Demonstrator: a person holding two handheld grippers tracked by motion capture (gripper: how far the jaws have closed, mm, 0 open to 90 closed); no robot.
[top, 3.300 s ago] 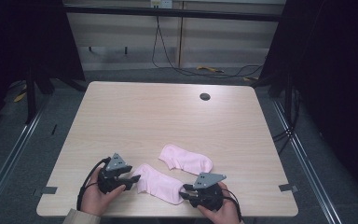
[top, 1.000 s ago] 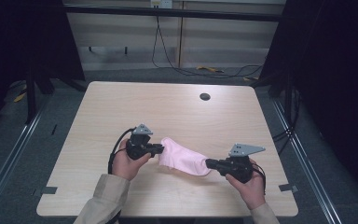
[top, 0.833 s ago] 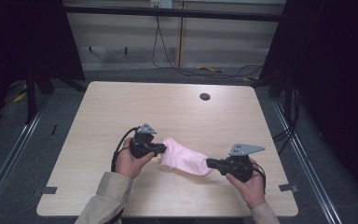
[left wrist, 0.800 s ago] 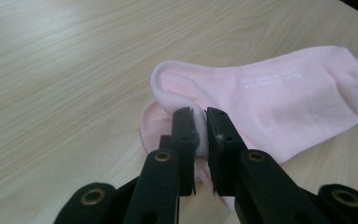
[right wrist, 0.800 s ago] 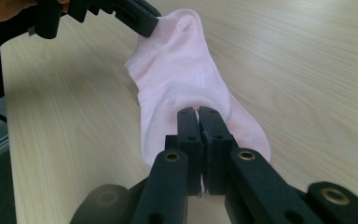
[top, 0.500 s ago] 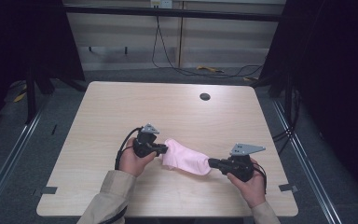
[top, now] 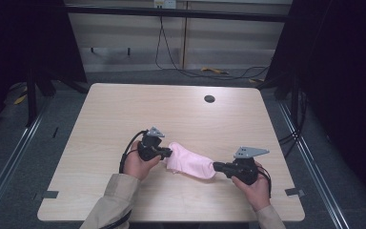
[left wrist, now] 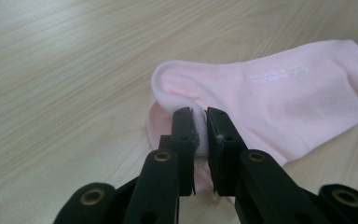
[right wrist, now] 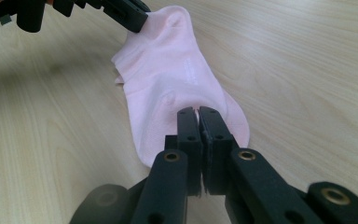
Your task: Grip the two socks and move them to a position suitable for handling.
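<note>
A pink sock is stretched between my two grippers over the front middle of the wooden table. My left gripper is shut on the sock's heel-and-cuff end. That left gripper also appears at the top of the right gripper view, pinching the far end. My right gripper is shut on the toe end. A second pink layer peeks out under the held end; I cannot tell whether it is another sock.
A dark round grommet sits near the table's far edge. Metal rails run along the floor on both sides, and cables lie on the floor behind the table. Bare wood surrounds the sock.
3.3 s ago two pink socks lay apart near the front edge with the grippers low on the front one. Now both grippers are farther back, one sock stretched between them. Almost nothing moved in the last second.
</note>
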